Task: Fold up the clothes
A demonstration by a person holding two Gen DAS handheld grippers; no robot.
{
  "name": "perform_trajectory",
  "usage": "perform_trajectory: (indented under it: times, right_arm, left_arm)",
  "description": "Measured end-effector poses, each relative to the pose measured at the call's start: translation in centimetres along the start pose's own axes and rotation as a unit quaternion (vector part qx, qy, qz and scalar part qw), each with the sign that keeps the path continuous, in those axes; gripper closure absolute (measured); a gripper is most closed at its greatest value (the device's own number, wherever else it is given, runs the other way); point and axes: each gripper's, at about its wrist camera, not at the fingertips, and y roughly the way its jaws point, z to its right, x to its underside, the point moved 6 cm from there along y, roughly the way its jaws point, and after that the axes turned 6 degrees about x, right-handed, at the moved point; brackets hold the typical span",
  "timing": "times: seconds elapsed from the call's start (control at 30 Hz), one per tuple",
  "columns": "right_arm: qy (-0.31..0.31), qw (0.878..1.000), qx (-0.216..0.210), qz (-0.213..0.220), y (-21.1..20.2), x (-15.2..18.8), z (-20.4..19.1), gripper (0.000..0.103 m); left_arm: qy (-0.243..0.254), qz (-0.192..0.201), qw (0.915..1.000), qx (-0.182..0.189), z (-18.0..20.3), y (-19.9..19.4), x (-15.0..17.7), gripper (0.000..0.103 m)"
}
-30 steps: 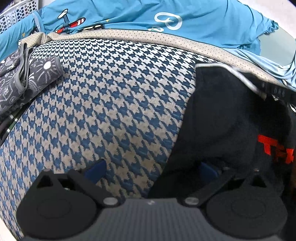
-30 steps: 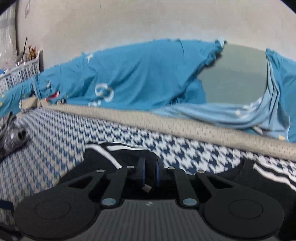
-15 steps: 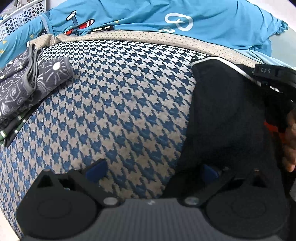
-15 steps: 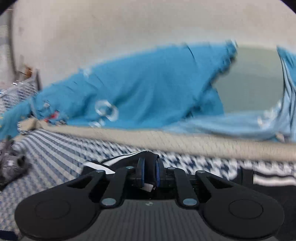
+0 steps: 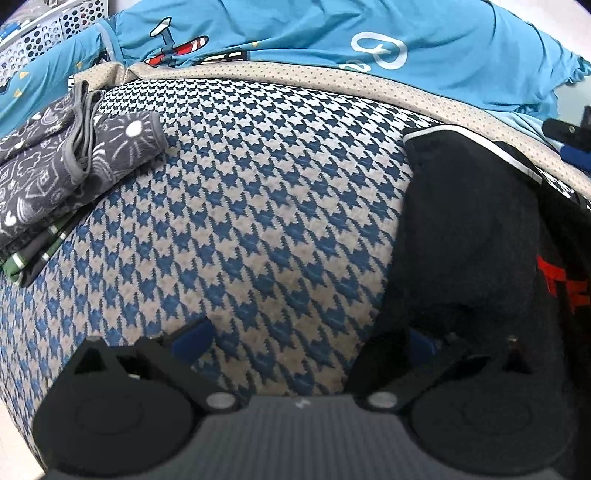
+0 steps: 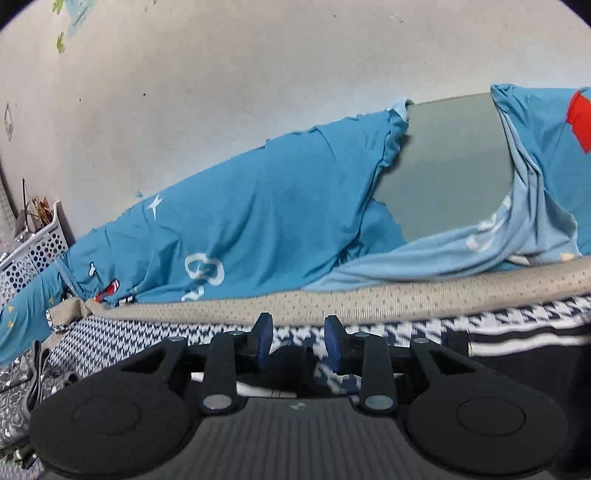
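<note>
Left-wrist view, reading from its left edge: a stack of folded clothes, topped by a dark grey garment with white doodle print (image 5: 55, 158), sits on the blue-and-cream houndstooth cover (image 5: 258, 206), and a white perforated plastic basket (image 5: 48, 33) stands behind it. Along the back runs a beige dotted border, with a rumpled bright blue sheet with cartoon prints (image 5: 332, 37) beyond. Further right lies the task's thing, a black garment with white piping and red lettering (image 5: 472, 221), spread on the cover with a fold already laid over it. The left gripper (image 5: 306, 336) is spread wide, holding nothing; 1 blue pad hovers over bare cover, the other over the black cloth's near edge. In the right-wrist view, left to right, the same grey stack, the basket and the blue sheet appear, then the right gripper (image 6: 297, 339), whose jaws are opening with a dark fold of the black garment low in the gap, though neither pad presses on it. The step in hand looks like the release after 1 fold. Next, I judge, both grippers need fresh holds on the garment's edges for a further fold, pinching only the upper layers so the fold just laid is not dragged apart.
</note>
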Motion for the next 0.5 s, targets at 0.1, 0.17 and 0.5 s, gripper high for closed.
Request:
perform_trajectory:
  times: [0.1, 0.17, 0.5]
  right_arm:
    - [-0.003, 1.000, 0.004, -0.016, -0.8, 1.0, -0.5, 0.073]
    - [-0.017, 0.999, 0.014, -0.031, -1.5, 2.0, -0.8, 0.072]
    - [-0.054, 0.995, 0.043, -0.079, -5.2, 6.5, -1.5, 0.067]
  left_arm:
    - [0.002, 0.002, 1.0000, -0.001, -0.1, 0.0, 0.0, 0.000]
    - [0.004, 0.004, 1.0000, -0.002, -0.1, -0.1, 0.1, 0.000]
    - [0.017, 0.014, 0.9998, 0.001, 0.2, -0.7, 0.2, 0.000]
